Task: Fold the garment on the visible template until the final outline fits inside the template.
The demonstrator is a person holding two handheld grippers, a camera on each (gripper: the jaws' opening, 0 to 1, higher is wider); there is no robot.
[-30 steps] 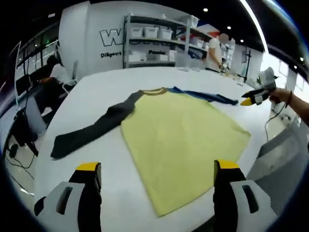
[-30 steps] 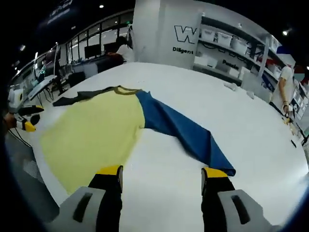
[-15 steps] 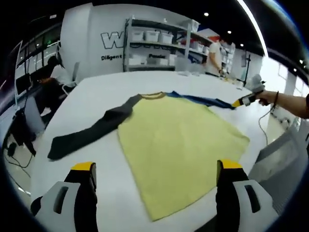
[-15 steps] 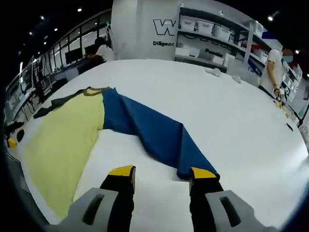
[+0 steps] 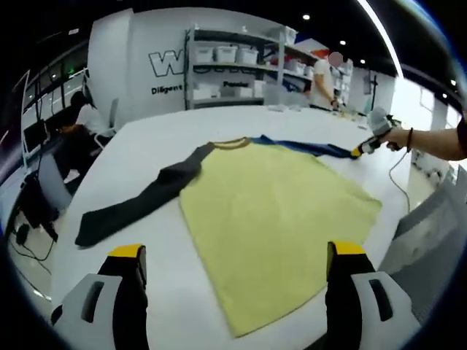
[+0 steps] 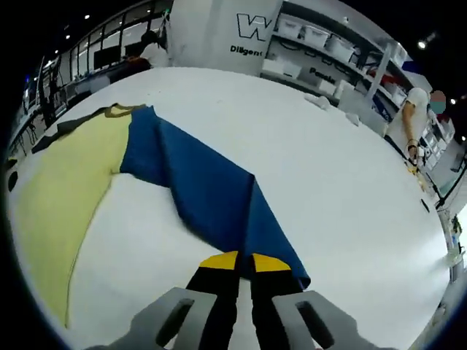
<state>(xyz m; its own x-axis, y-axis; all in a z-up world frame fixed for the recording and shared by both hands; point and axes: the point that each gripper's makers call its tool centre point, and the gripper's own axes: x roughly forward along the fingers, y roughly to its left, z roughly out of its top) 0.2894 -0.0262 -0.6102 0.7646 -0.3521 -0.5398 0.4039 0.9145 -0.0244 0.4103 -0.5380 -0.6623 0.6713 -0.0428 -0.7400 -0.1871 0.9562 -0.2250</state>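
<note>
A long-sleeved shirt lies flat on the white table (image 5: 146, 138). Its body is yellow (image 5: 270, 219), one sleeve is dark grey (image 5: 139, 204) and stretches left, the other is blue (image 5: 306, 146) and runs to the far right. My left gripper (image 5: 237, 251) hovers open above the table's near edge, short of the shirt's hem. In the right gripper view the blue sleeve (image 6: 204, 189) runs from the yellow body (image 6: 58, 182) toward me, and my right gripper (image 6: 244, 262) is shut on its cuff end. A hand holds that right gripper (image 5: 361, 151) in the left gripper view.
A shelving rack (image 5: 233, 65) with white bins stands behind the table. One person stands by it (image 5: 325, 73) and another sits at a desk on the left (image 5: 87, 109). Small white items (image 6: 321, 102) lie on the far part of the table.
My right gripper has come down to the blue sleeve's cuff and gone from open to shut on it. The left gripper has stayed open and nearly still.
</note>
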